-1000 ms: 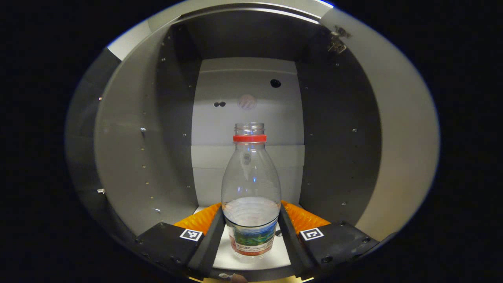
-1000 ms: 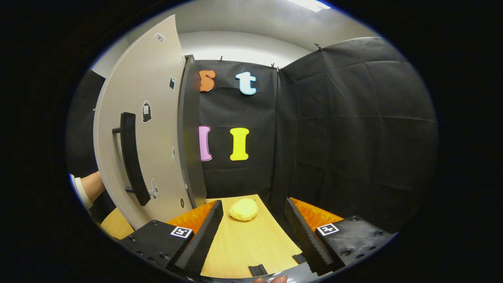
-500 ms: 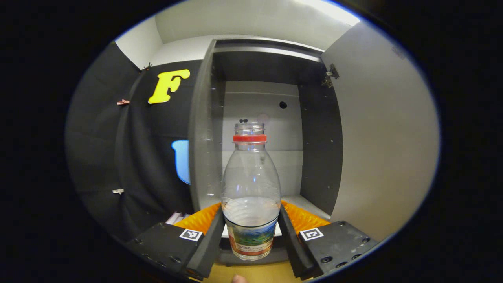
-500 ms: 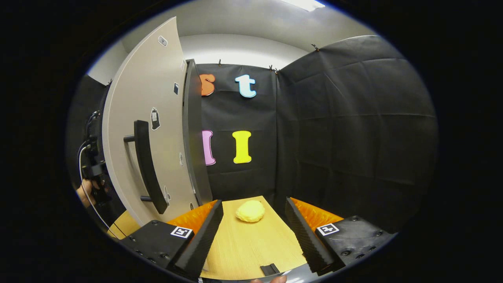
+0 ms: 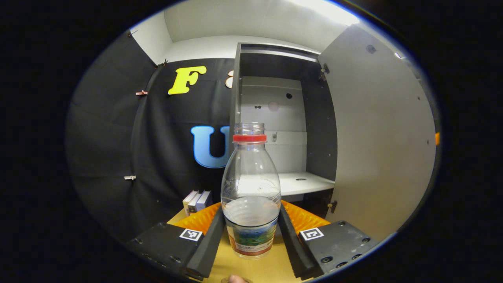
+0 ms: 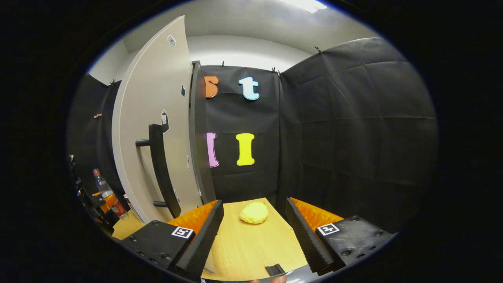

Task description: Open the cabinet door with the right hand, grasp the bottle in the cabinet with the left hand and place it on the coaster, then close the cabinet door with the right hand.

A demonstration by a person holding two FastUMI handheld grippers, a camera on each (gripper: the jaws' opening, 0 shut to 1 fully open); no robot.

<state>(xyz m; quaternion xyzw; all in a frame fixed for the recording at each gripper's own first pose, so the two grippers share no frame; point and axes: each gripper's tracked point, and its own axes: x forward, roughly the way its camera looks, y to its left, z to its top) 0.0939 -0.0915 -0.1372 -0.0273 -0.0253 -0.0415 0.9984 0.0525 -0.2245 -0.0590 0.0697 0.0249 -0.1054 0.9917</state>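
A clear bottle (image 5: 250, 192) with a red neck ring, no cap and a little water stands upright between the fingers of my left gripper (image 5: 251, 236), which is shut on its lower body. It hangs above the wooden table, in front of the open cabinet (image 5: 275, 122). The cabinet door (image 5: 377, 141) stands swung out on the right. In the right gripper view my right gripper (image 6: 254, 232) is open with nothing between its fingers, over the table. The door (image 6: 149, 129) with its black handle (image 6: 161, 169) is to its left. The bottle (image 6: 106, 192) and left gripper show far left.
A yellow lumpy object (image 6: 254, 212) lies on the wooden table (image 6: 243, 251) ahead of the right gripper. Some small books (image 5: 196, 200) stand by the black cloth wall left of the cabinet. The cabinet's white shelf (image 5: 302, 181) is bare.
My left gripper has drawn back out of the cabinet with the bottle in it; the cabinet now looks smaller and farther. The right gripper has shifted slightly; the bottle has come into its view.
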